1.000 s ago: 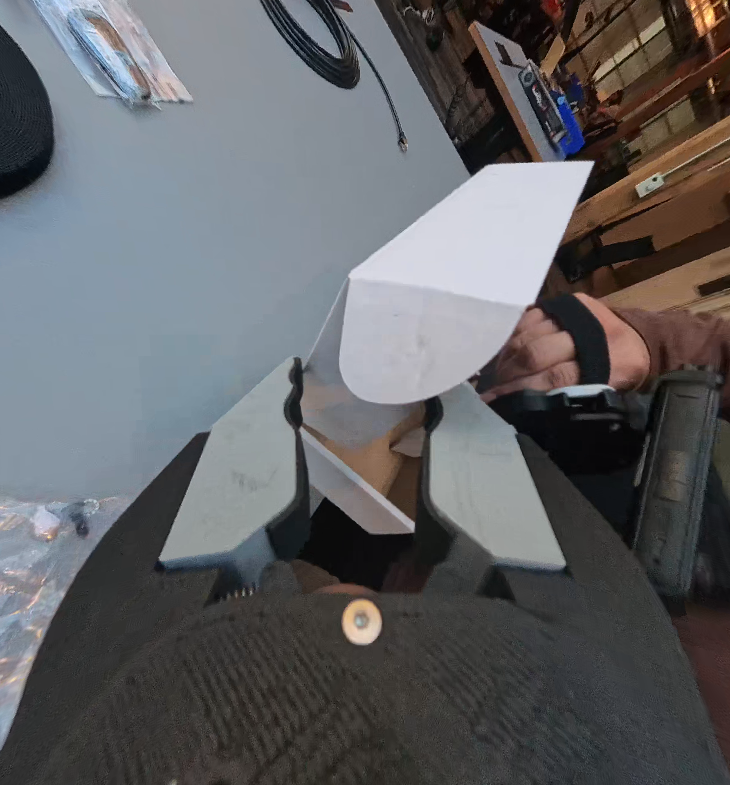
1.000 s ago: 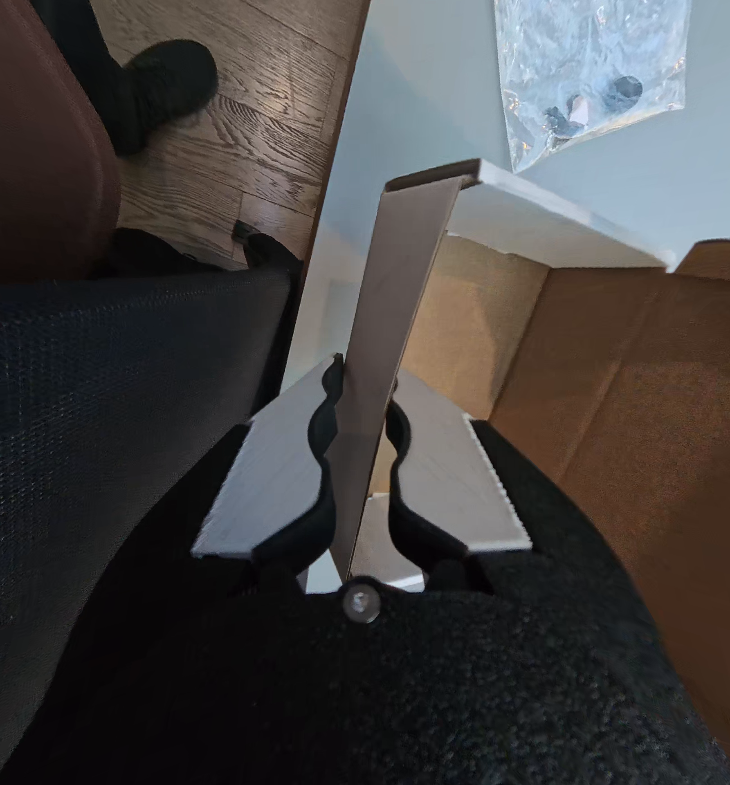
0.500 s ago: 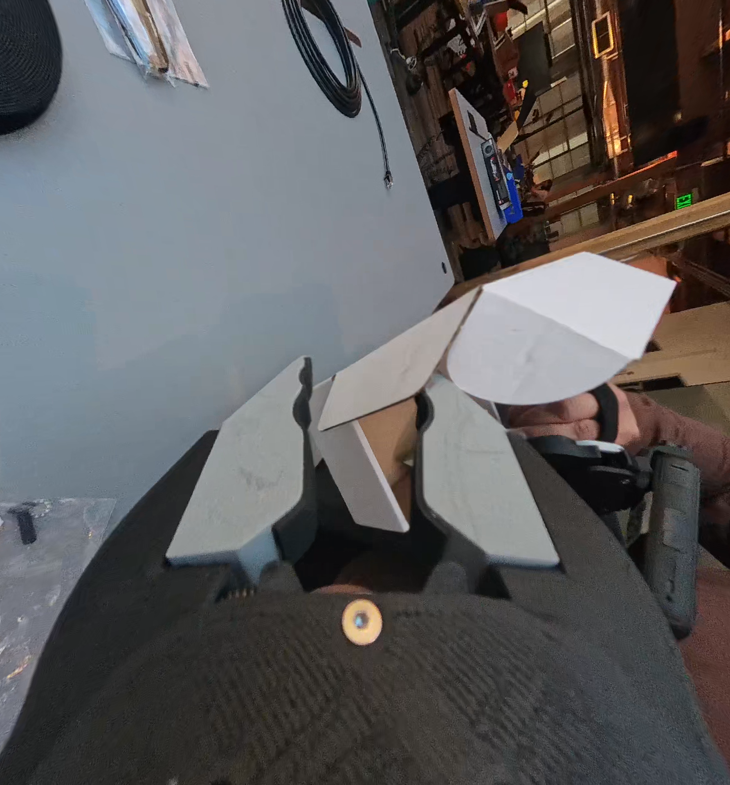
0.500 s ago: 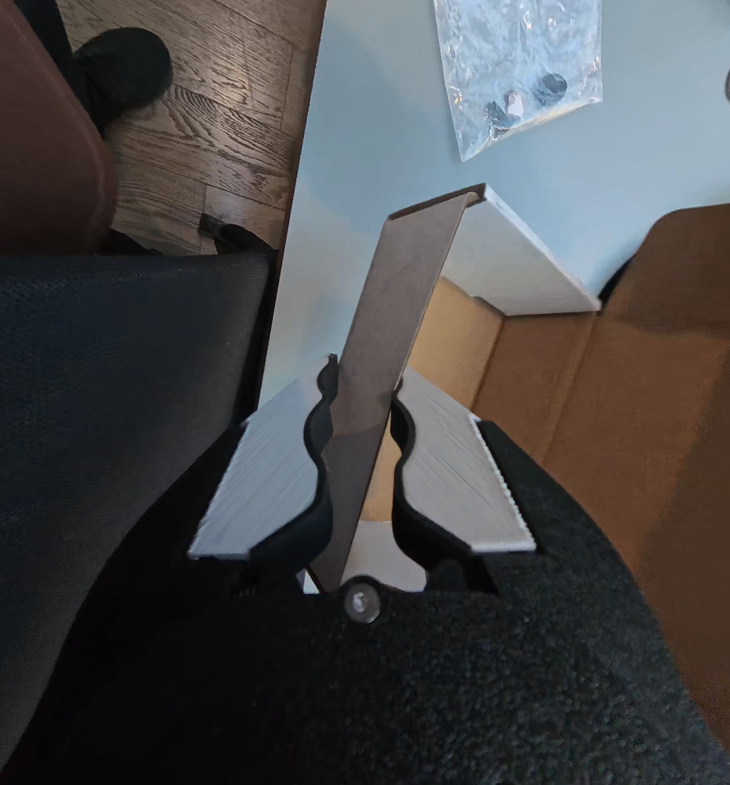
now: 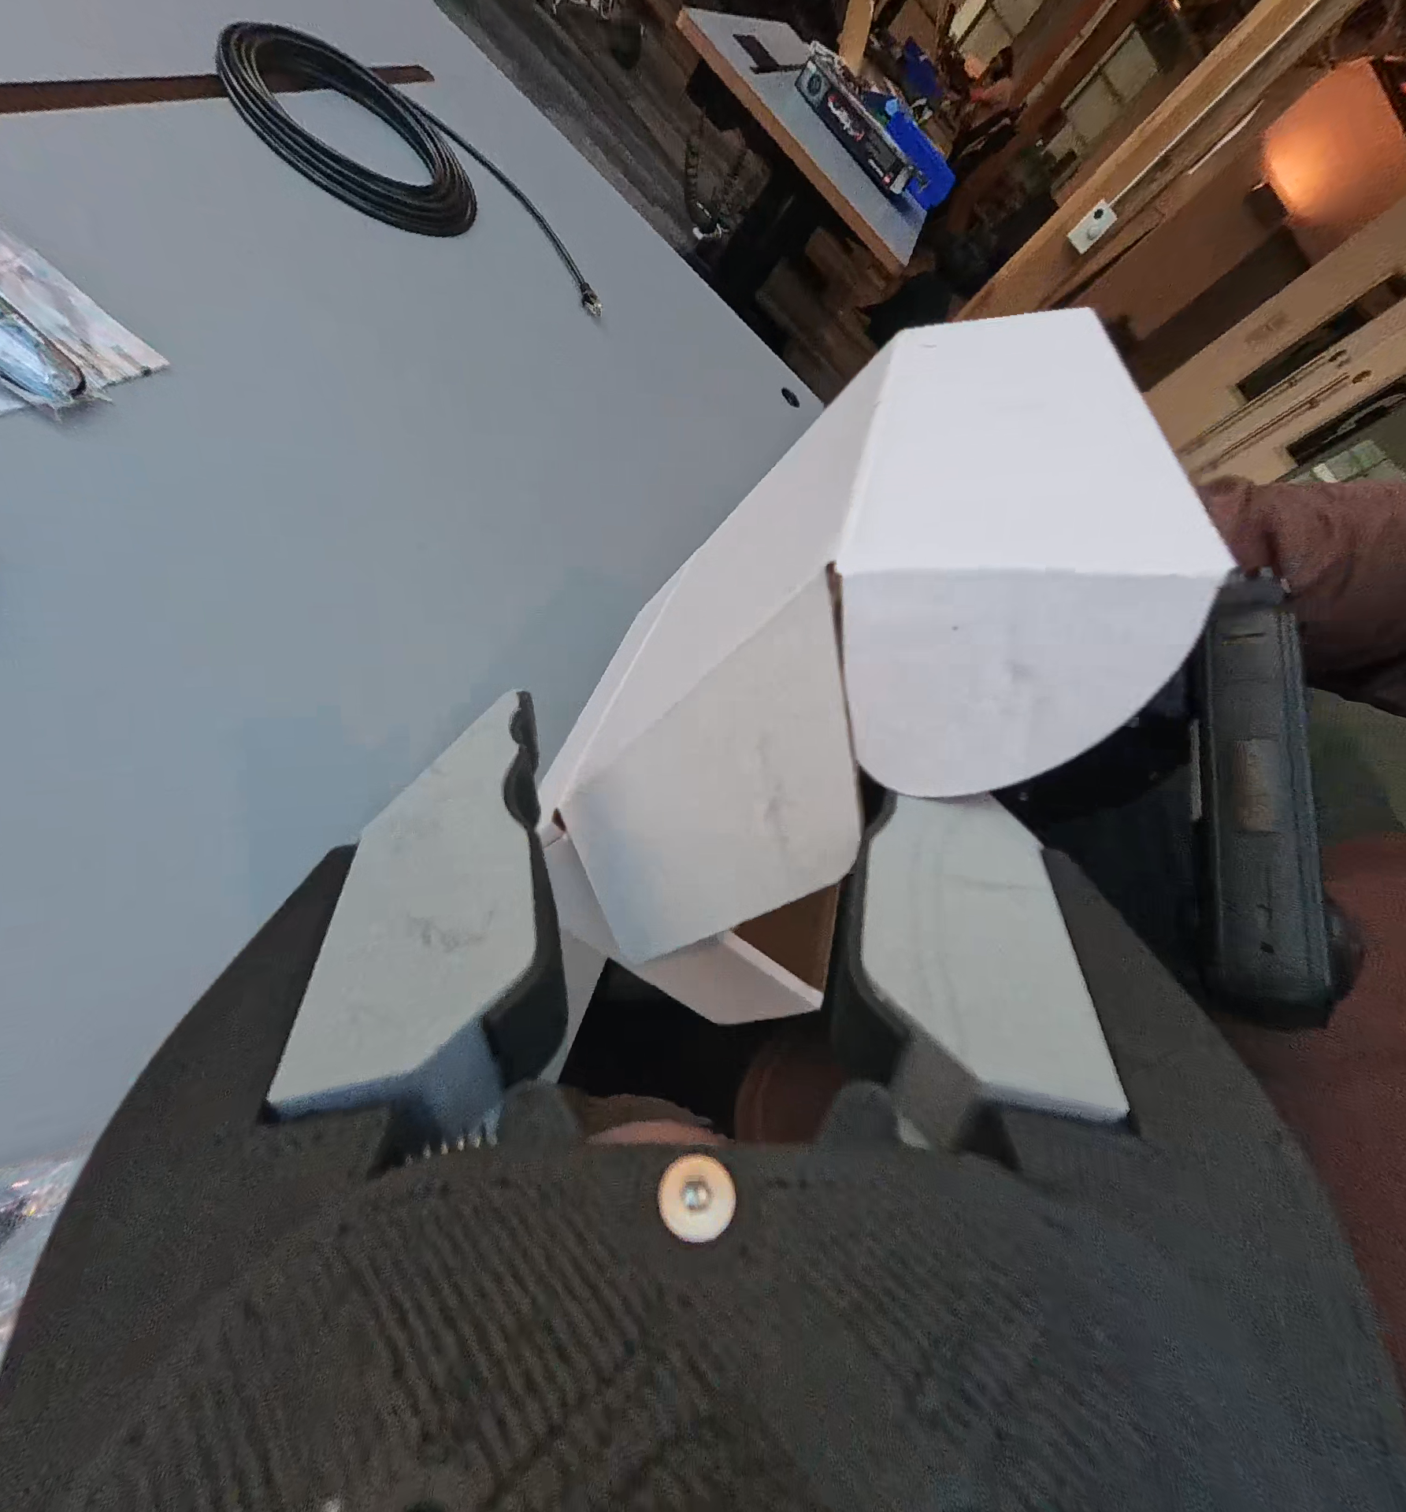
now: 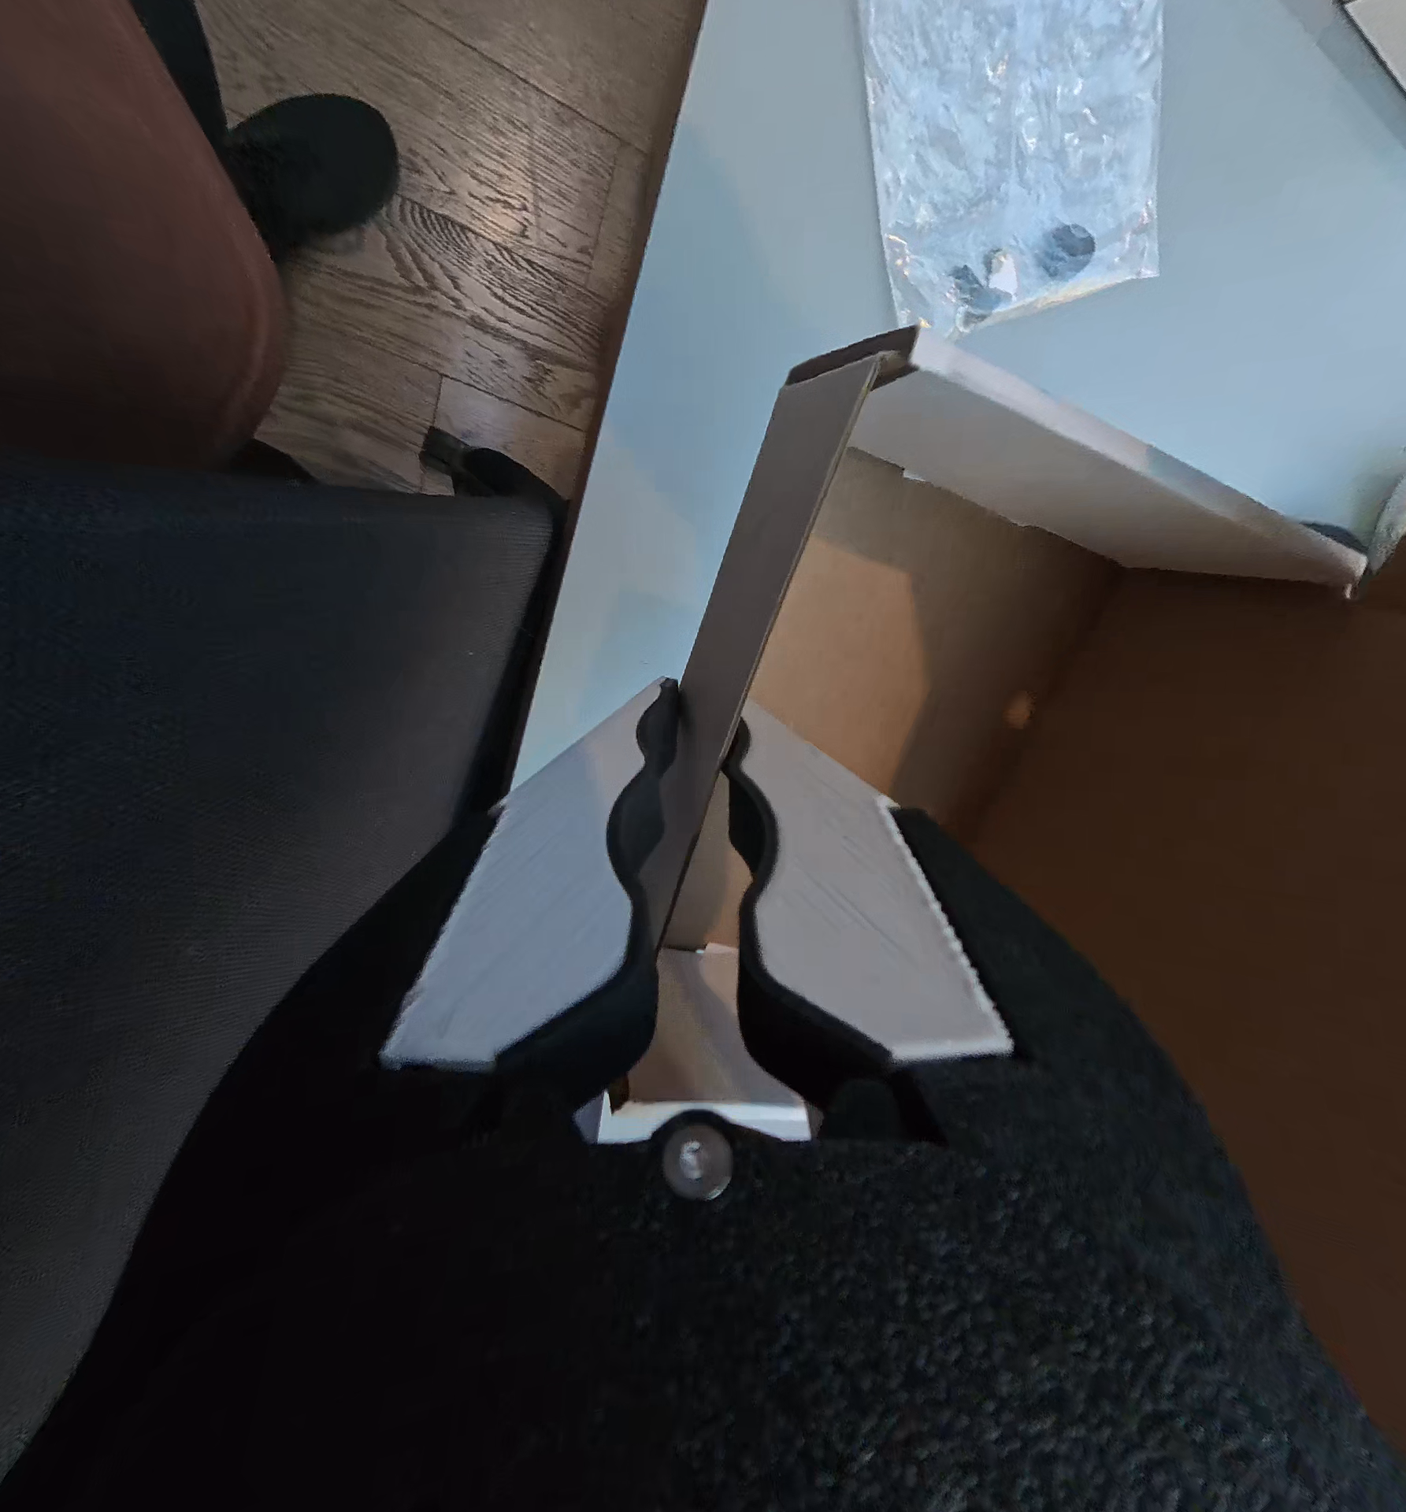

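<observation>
A white cardboard box [image 5: 1010, 491] with a brown inside is held up above the grey table [image 5: 274, 532]. My left gripper [image 5: 699, 749] has its jaws standing wide apart around one end of the box. The folded white panel fills the gap and lies against both pads. A rounded white flap [image 5: 1002, 679] hangs over the right finger. My right gripper [image 6: 706, 708] is shut on a thin upright box panel [image 6: 773, 556], pinched at the fingertips. The box's brown inside [image 6: 1174, 777] opens to its right. The right gripper's body [image 5: 1256, 818] and a sleeve [image 5: 1354, 573] show behind the box.
A coiled black cable [image 5: 347, 139] and clear plastic packets [image 5: 28, 327] lie far back on the table. A clear bag of small parts [image 6: 1010, 164] lies beyond the box. The table edge [image 6: 626, 344] runs beside a black chair [image 6: 192, 736], with wooden floor [image 6: 478, 204] and a shoe [image 6: 315, 164] below. There is about 15 cm between the tips of the two grippers.
The left gripper's jaws have spread wider, and the box has turned between them, bringing a broad white panel into the gap. The right gripper still pinches the same panel; its view shifted slightly.
</observation>
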Demonstrator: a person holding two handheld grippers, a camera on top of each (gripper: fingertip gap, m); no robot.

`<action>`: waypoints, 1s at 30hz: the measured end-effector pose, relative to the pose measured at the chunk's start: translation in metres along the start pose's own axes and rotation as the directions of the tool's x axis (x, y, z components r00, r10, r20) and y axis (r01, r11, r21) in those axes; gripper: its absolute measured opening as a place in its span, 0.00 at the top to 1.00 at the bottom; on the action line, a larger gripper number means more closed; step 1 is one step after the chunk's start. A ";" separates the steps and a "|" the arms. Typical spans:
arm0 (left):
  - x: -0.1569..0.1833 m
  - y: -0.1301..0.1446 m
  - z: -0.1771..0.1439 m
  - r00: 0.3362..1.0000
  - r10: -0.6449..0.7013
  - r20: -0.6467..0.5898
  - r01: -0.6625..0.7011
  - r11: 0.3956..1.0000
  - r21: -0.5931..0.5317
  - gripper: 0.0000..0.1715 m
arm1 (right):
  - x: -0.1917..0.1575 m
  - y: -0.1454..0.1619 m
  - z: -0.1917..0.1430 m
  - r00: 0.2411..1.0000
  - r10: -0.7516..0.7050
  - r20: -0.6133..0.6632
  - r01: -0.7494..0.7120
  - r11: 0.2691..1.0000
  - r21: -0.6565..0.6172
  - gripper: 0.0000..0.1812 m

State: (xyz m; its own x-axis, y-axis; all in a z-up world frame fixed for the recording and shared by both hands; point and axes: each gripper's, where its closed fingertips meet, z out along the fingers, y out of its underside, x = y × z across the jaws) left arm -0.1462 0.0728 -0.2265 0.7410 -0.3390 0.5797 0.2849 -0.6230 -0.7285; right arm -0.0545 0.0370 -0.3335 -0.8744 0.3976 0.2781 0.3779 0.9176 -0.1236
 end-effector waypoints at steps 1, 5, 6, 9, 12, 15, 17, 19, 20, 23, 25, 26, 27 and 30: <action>0.004 -0.002 -0.002 1.000 0.011 -0.014 -0.011 1.000 0.011 0.57 | -0.003 -0.002 -0.001 1.000 0.000 0.017 0.000 1.000 0.011 0.96; 0.010 -0.003 -0.004 0.998 0.040 -0.050 -0.040 0.999 0.001 0.68 | -0.011 -0.007 -0.005 0.999 -0.020 0.043 0.019 0.999 0.030 0.96; 0.010 -0.002 -0.003 0.998 0.039 -0.056 -0.040 0.999 -0.012 0.76 | -0.012 -0.006 -0.005 0.999 -0.032 0.044 0.031 0.999 0.022 0.95; -0.008 -0.002 -0.002 0.998 0.007 0.063 -0.006 1.000 -0.019 0.94 | -0.011 -0.003 -0.004 0.998 -0.046 0.034 0.046 0.999 -0.010 0.94; -0.033 -0.008 -0.005 0.963 -0.243 0.118 0.233 0.968 0.092 0.95 | 0.000 0.007 0.002 0.997 -0.056 -0.045 0.052 0.995 -0.091 0.94; -0.058 0.000 -0.008 0.894 -0.440 0.083 0.421 0.890 0.173 0.96 | 0.004 0.015 0.008 0.988 -0.112 -0.108 0.094 0.982 -0.162 0.92; -0.075 0.011 -0.011 0.816 -0.577 0.019 0.563 0.802 0.199 0.96 | 0.004 0.020 0.010 0.977 -0.161 -0.139 0.130 0.969 -0.208 0.92; -0.088 0.023 -0.016 0.721 -0.689 -0.071 0.687 0.696 0.210 0.96 | 0.006 0.024 0.008 0.969 -0.186 -0.164 0.145 0.962 -0.230 0.91; -0.093 0.028 -0.018 0.678 -0.726 -0.117 0.731 0.647 0.216 0.96 | 0.007 0.025 0.006 0.967 -0.183 -0.175 0.142 0.964 -0.223 0.91; -0.099 0.032 -0.029 0.571 -0.776 -0.267 0.819 0.520 0.243 0.97 | 0.010 0.022 -0.002 0.972 -0.132 -0.193 0.101 0.982 -0.160 0.91; -0.097 0.029 -0.034 0.578 -0.762 -0.290 0.814 0.514 0.271 0.94 | 0.012 0.019 -0.005 0.979 -0.085 -0.186 0.064 0.991 -0.118 0.91; -0.096 0.026 -0.036 0.597 -0.752 -0.279 0.800 0.529 0.284 0.87 | 0.013 0.018 -0.006 0.981 -0.067 -0.184 0.049 0.994 -0.102 0.91; -0.093 0.022 -0.037 0.619 -0.740 -0.263 0.782 0.554 0.284 0.81 | 0.015 0.018 -0.006 0.982 -0.056 -0.181 0.039 0.995 -0.094 0.91; -0.085 0.009 -0.042 0.734 -0.668 -0.119 0.670 0.686 0.284 0.64 | 0.021 0.019 -0.008 0.983 -0.043 -0.178 0.028 0.996 -0.085 0.93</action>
State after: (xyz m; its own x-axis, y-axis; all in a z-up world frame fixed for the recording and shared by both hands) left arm -0.2324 0.0661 -0.2673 0.2810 0.0834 0.9561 0.8646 -0.4544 -0.2145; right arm -0.0635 0.0629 -0.3223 -0.8214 0.3523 0.4485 0.3781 0.9251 -0.0341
